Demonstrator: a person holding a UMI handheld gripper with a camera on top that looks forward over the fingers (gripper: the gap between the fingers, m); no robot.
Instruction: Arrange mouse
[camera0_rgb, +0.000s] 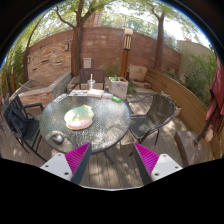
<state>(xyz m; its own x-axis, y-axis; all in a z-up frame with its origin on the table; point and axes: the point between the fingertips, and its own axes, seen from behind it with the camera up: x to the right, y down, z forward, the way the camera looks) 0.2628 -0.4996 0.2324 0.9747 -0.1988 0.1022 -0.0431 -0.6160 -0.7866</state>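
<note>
A round glass table (100, 128) stands on a wooden deck, well beyond my fingers. A small pale mouse (57, 137) lies near its left front edge. A round green and pink mat (79, 117) lies on the table just behind and to the right of the mouse. My gripper (112, 152) is open and empty, held back from the table over the deck boards. Its magenta pads (78, 158) show at either side, with nothing between them.
A dark metal chair (20, 120) stands left of the table and another (152, 118) to its right. A brick wall (95, 48), benches and trees lie behind. A person's arm (215, 100) shows at the far right.
</note>
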